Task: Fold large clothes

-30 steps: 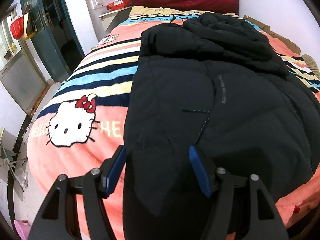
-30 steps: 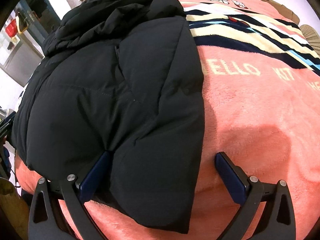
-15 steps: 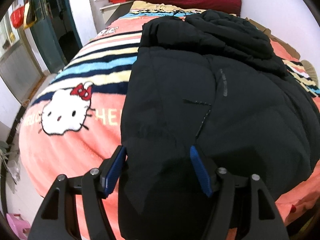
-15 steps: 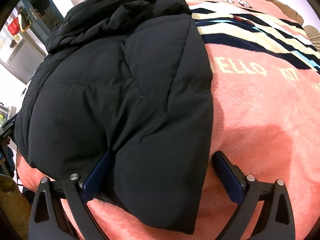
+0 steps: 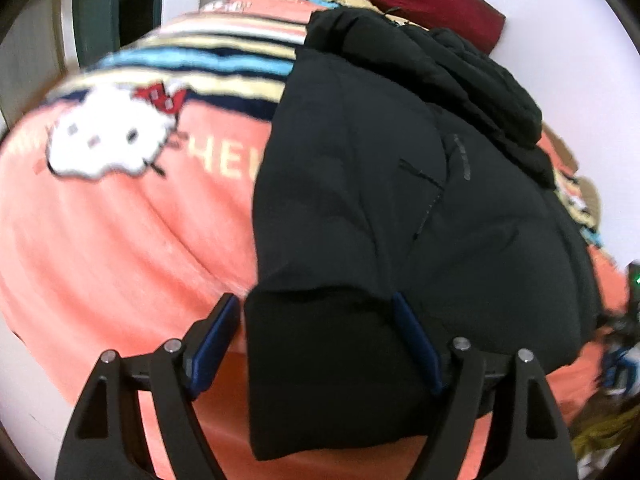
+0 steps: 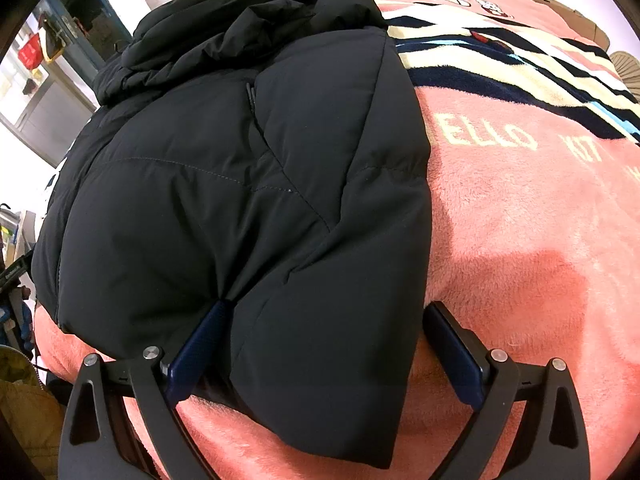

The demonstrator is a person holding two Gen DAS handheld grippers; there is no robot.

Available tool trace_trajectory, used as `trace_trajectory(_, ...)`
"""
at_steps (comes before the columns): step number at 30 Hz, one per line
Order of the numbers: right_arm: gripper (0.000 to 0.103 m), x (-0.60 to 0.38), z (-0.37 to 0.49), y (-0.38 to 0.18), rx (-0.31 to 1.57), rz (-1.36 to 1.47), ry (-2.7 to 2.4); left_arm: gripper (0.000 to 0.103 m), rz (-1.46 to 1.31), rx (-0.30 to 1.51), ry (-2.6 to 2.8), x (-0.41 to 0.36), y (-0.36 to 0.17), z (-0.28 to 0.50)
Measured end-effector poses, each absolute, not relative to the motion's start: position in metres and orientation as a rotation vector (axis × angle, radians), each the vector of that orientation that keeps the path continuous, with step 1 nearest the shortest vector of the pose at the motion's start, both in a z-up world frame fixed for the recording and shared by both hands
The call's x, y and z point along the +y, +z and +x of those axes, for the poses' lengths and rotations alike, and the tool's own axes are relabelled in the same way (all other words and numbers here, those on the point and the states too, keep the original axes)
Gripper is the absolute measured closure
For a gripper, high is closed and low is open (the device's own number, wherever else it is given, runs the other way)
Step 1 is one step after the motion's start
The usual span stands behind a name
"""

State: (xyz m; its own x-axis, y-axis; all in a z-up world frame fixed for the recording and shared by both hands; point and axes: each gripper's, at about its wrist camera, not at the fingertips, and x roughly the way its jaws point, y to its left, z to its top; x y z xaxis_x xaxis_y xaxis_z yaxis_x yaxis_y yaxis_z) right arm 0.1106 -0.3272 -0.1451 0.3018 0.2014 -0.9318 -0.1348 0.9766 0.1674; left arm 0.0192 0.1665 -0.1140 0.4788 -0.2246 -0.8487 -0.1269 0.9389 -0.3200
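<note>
Black padded jacket (image 5: 400, 200) flat on the pink blanket (image 5: 120, 240); both grippers at its near hem.

Long axis runs away from both tools toward the hood (image 6: 224, 12); left gripper (image 5: 316, 344) straddles the near left corner, jaws just widened, pads not pressing; right gripper (image 6: 324, 352) stands wide about the right corner, left pad touching a crease, no grip evident; each equally near; judged next: clamp hem, carry toward hood.

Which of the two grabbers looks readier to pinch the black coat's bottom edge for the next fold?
Probably the right gripper: its view is sharp and the black coat fills its open jaws, one pad tucked into a crease. The left gripper, jaws just widened, straddles the sleeve end, its view blurred.
</note>
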Motion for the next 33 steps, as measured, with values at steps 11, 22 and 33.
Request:
trace_trajectory(11,0.006,-0.328,0.112,-0.149,1.264,0.092,0.241,0.027,-0.518,1.094,-0.243,0.155,-0.124,0.01)
trace_trajectory(22,0.046,-0.331,0.107,-0.143,1.263,0.199,0.308,0.073,-0.505,1.077,-0.332,0.144,-0.107,0.013)
trace_trajectory(33,0.085,-0.315,0.1,-0.119,1.157,0.148,0.333,0.085,-0.456,1.038,-0.311,0.132,-0.07,0.021)
